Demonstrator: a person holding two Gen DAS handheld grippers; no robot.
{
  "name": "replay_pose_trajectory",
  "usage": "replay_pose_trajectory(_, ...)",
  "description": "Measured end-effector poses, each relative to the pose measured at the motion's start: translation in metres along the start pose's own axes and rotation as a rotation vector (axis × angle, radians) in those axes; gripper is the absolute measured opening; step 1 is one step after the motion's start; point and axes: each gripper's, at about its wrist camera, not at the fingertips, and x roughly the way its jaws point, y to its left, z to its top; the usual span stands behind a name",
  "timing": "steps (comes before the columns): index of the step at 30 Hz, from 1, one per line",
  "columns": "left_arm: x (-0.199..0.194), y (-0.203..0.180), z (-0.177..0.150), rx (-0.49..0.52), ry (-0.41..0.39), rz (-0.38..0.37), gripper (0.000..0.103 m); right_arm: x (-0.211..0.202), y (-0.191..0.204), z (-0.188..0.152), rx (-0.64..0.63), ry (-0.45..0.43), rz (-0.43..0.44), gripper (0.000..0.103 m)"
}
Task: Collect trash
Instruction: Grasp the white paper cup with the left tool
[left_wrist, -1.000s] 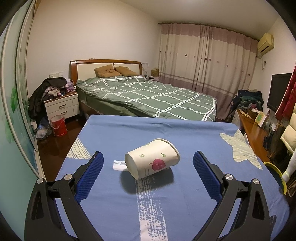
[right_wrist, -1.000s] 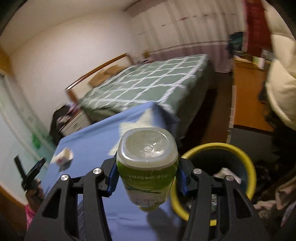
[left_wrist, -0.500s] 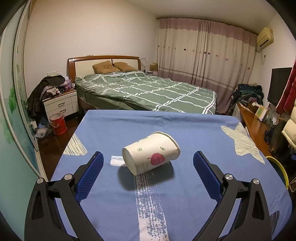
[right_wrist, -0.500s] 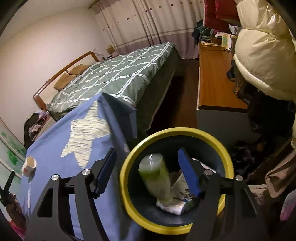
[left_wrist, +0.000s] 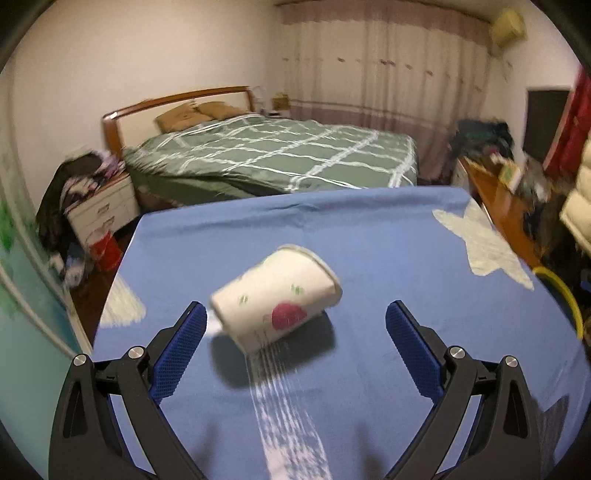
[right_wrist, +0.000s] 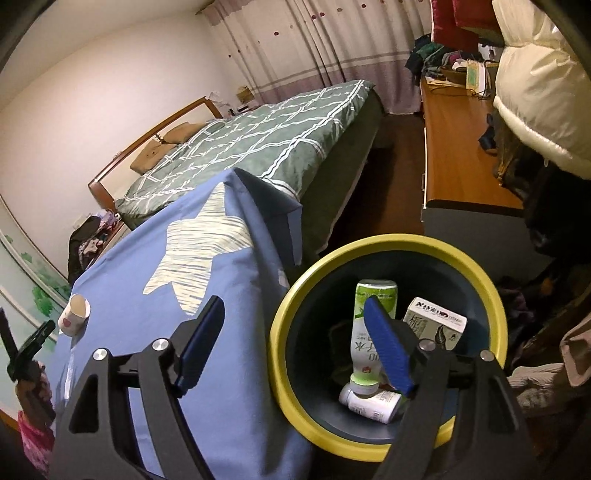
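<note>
Tabletop (left_wrist: 369, 229): covered in blue cloth, filled lower half of left view.
Bin (right_wrist: 476, 269): yellow-rimmed, lower right of right view, held green bottle (right_wrist: 369, 325); label writing unreadable.
Cup (left_wrist: 277, 299): lay tipped at centre, rim toward upper right, red fruit print.
Left gripper (left_wrist: 293, 332): spread wide, flanked cup, untouched, nearer.
Right gripper (right_wrist: 295, 343): empty, opening above bin.
</note>
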Motion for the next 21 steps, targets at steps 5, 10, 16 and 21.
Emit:
replay_pose_trajectory(5, 0.028, 0.013, 0.02, 0.103, 0.053, -0.142, 0.096, 0.001, -0.002, -0.002, 0.005, 0.015, 0.009, 0.074)
replay_pose_trajectory(10, 0.056, 0.026, 0.034, 0.15, 0.135, -0.256, 0.096, 0.002, -0.006, -0.003, 0.02, 0.029, 0.011, 0.076)
replay_pose_trajectory(16, 0.085, 0.038, 0.044, 0.202, 0.237, -0.302, 0.096, 0.003, -0.006, 0.002, 0.022, 0.037, 0.016, 0.077)
replay_pose_trajectory(21, 0.095, 0.043, 0.043, 0.221, 0.287, -0.354, 0.096, 0.007, -0.005, 0.002, 0.025, 0.051, 0.012, 0.078)
